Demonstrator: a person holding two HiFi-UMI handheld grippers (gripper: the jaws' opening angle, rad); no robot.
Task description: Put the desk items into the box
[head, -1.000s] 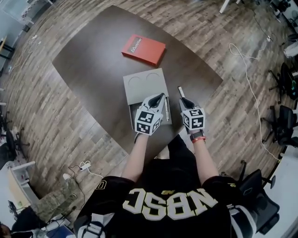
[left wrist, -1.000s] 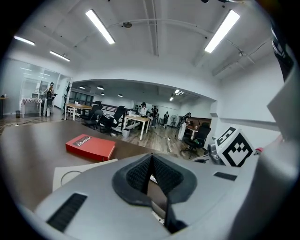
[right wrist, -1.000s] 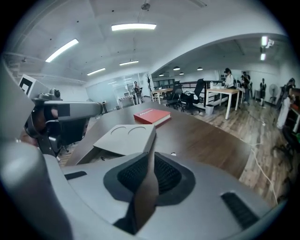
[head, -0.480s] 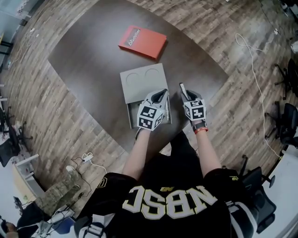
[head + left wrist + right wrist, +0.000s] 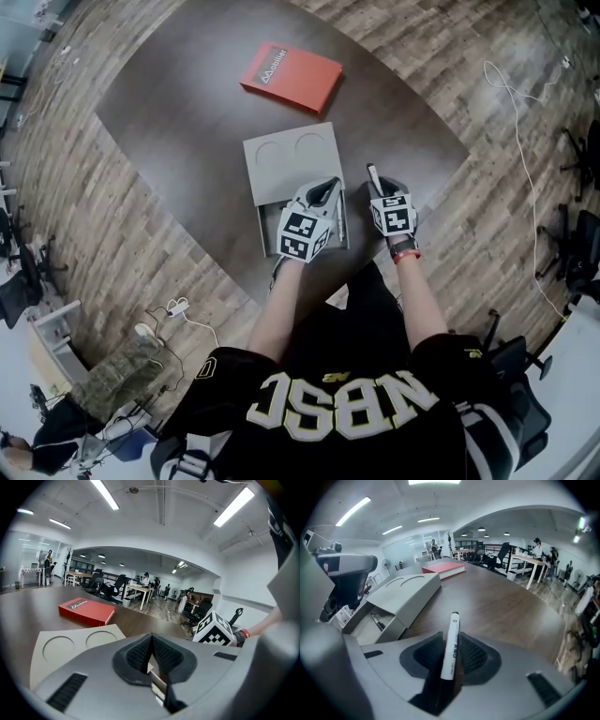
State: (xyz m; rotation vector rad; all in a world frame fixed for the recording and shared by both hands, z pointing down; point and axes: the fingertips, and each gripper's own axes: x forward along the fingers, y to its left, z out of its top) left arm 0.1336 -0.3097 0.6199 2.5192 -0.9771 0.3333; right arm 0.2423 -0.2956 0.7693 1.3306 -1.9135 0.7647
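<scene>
A grey box [image 5: 291, 157] lies on the dark table, its lid [image 5: 405, 590] slid back so the near end of the tray is uncovered. A dark pen [image 5: 377, 620] lies in that tray. My left gripper [image 5: 324, 190] hovers over the open end with its jaws shut [image 5: 151, 639] and nothing seen between them. To the right of the box is my right gripper [image 5: 382, 190], and its jaws [image 5: 449, 660] are opening. A white marker [image 5: 452, 634] lies loosely between the pads, its tip pointing away over the table [image 5: 372, 175].
A red book [image 5: 291, 77] lies flat at the far side of the table [image 5: 178, 103]. The table's near edge runs just under my hands. Wood floor, a white cable [image 5: 520, 141] and office chairs surround the table.
Both grippers have stayed by the box's near end while the view drifted a little. The marker still sticks out ahead of the right gripper.
</scene>
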